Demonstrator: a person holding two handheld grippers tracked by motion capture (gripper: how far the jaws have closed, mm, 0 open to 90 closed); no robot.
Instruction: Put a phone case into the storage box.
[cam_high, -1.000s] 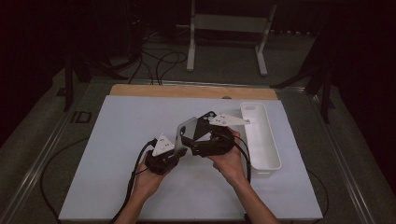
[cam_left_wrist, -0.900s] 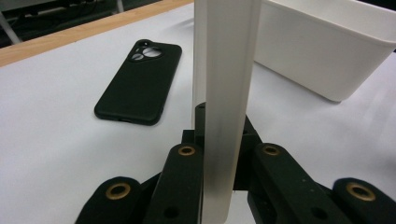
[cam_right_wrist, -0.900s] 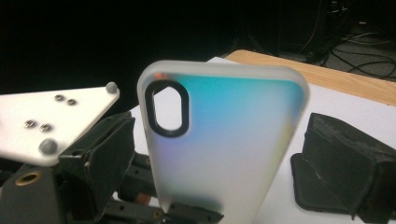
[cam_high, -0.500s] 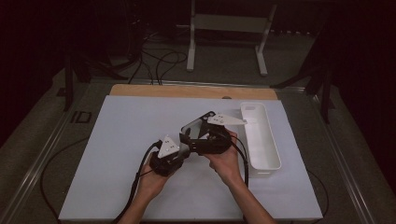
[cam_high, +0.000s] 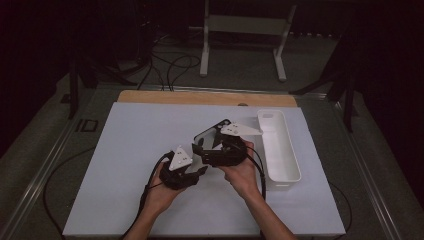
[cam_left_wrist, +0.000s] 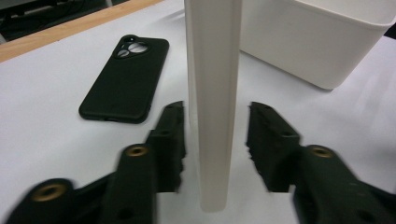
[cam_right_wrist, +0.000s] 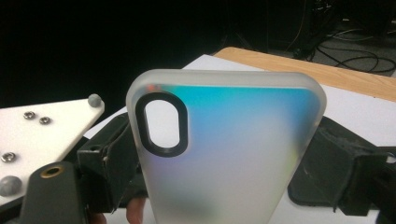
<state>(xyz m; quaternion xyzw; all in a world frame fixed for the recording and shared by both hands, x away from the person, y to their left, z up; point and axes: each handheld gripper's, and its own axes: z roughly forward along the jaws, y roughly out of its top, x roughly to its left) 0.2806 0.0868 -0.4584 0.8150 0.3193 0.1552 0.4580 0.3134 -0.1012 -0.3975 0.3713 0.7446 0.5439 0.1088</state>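
Evidently light and flexible, the frosted phone case (cam_right_wrist: 224, 154) hangs above the table beside the white bin (cam_high: 280, 150) — the right gripper (cam_high: 212, 150) clamps it across its width. The left gripper's (cam_left_wrist: 215, 140) jaws have just been opening, with the case's slick edge loose between them — its rims look the stiffest hold.

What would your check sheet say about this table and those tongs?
Surface: white mat on a table with a wooden edge.
Job's things: frosted phone case held up off the mat; black phone lying flat; white bin at the right.
Clutter: nothing seen.
Grippers: right tongs clamp the case across its sides; left tongs have just been opening, the case's edge between them, with a gap on one side.
Cables: a black cable trails from the left tongs; more cables lie on the floor.
Surroundings: dark room, white stand behind.
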